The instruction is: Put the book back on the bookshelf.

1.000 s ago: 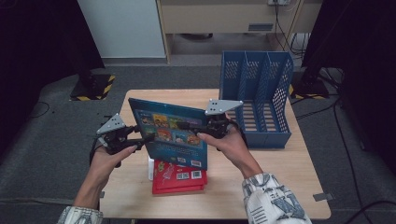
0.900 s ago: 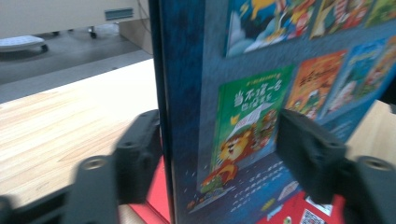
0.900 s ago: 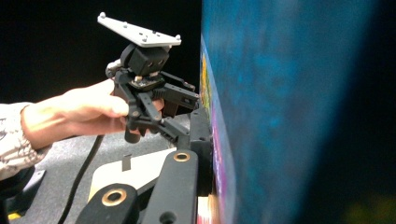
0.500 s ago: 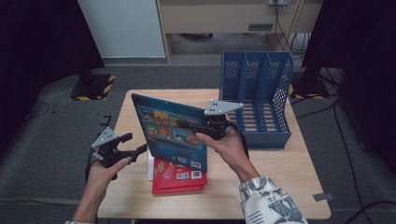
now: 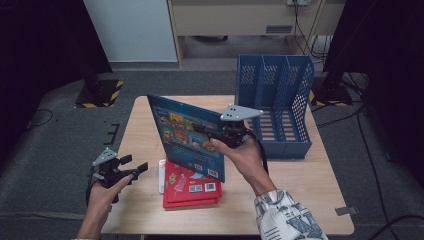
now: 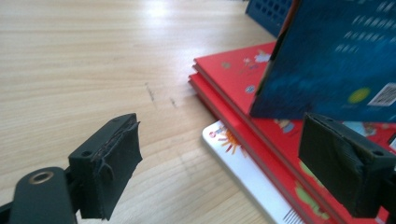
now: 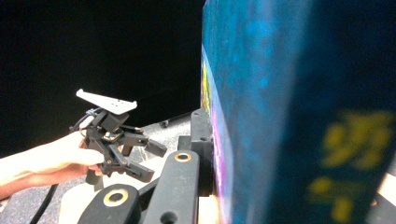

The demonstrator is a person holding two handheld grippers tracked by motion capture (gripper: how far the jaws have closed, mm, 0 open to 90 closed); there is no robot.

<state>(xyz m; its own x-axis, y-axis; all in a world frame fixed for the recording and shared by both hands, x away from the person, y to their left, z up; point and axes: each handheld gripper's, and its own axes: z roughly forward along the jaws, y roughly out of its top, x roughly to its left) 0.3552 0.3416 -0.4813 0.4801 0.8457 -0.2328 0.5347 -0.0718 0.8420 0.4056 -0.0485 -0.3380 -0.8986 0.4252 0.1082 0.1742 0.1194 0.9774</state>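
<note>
The blue book (image 5: 187, 135) is held up on edge above the table (image 5: 310, 185), tilted, its lower corner over the stack of red books (image 5: 192, 187). The right gripper (image 5: 220, 134) is clamped on its right-hand edge. The left gripper (image 5: 135, 167) is well apart from it near the table's left edge, jaws spread wide with nothing between them; they have just been opening.

The blue file rack (image 5: 277, 107) stands at the far right of the table; the compartments visible from above hold nothing.

The left gripper view shows a white book (image 6: 243, 172) under the red books (image 6: 261, 116), barely visible from above. The right gripper view shows the left gripper (image 7: 147, 161) beside the cover (image 7: 280, 93).

In the right gripper view the cover is blurred and hides one jaw. Cover titles are unreadable.
</note>
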